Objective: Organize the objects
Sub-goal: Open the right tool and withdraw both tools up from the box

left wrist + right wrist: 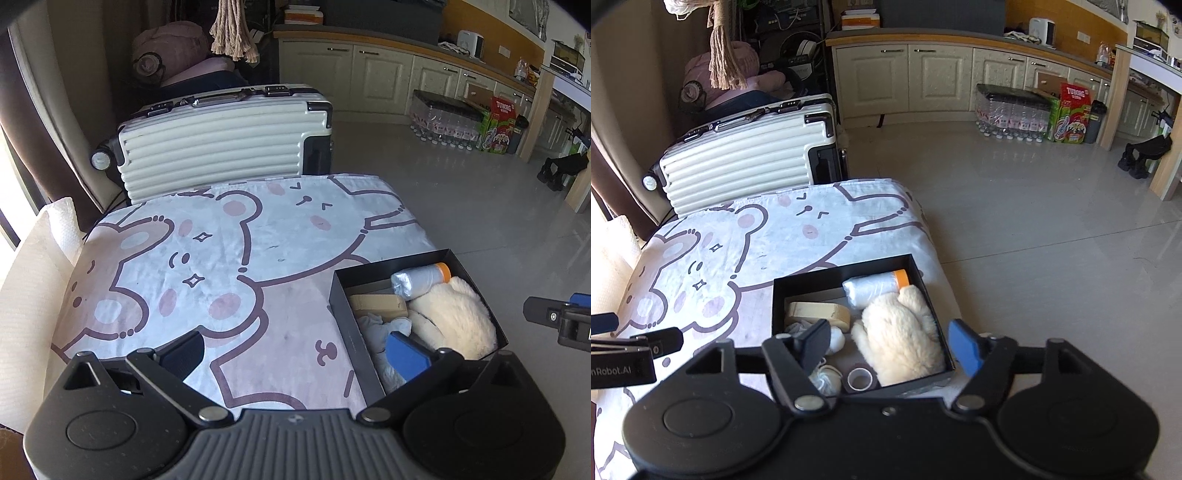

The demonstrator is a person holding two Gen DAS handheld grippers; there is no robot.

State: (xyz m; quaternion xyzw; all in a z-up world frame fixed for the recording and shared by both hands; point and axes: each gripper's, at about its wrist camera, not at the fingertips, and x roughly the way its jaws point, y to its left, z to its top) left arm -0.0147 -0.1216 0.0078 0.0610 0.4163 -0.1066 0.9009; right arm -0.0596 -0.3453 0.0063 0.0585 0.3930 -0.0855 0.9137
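Note:
A black open box (842, 267) sits at the near right corner of a table under a bear-print cloth (207, 258). In it lie a cream fluffy mitten (901, 332), a plastic-bag roll with an orange core (871, 288), a beige case (816, 312), a tape roll (860, 378) and white balled cloth (827, 380). My right gripper (888, 345) hovers open above the box's near end, touching nothing. My left gripper (295, 350) stands wide open over the cloth to the left of the box (388, 264), with nothing between its fingers.
A white ribbed suitcase (221, 140) lies behind the table. A paper towel roll (33, 280) stands at the table's left edge. Grey floor (1052, 240) stretches to the right, with packed water bottles (1012, 110) and a green carton (1069, 118) by cream cabinets (905, 77).

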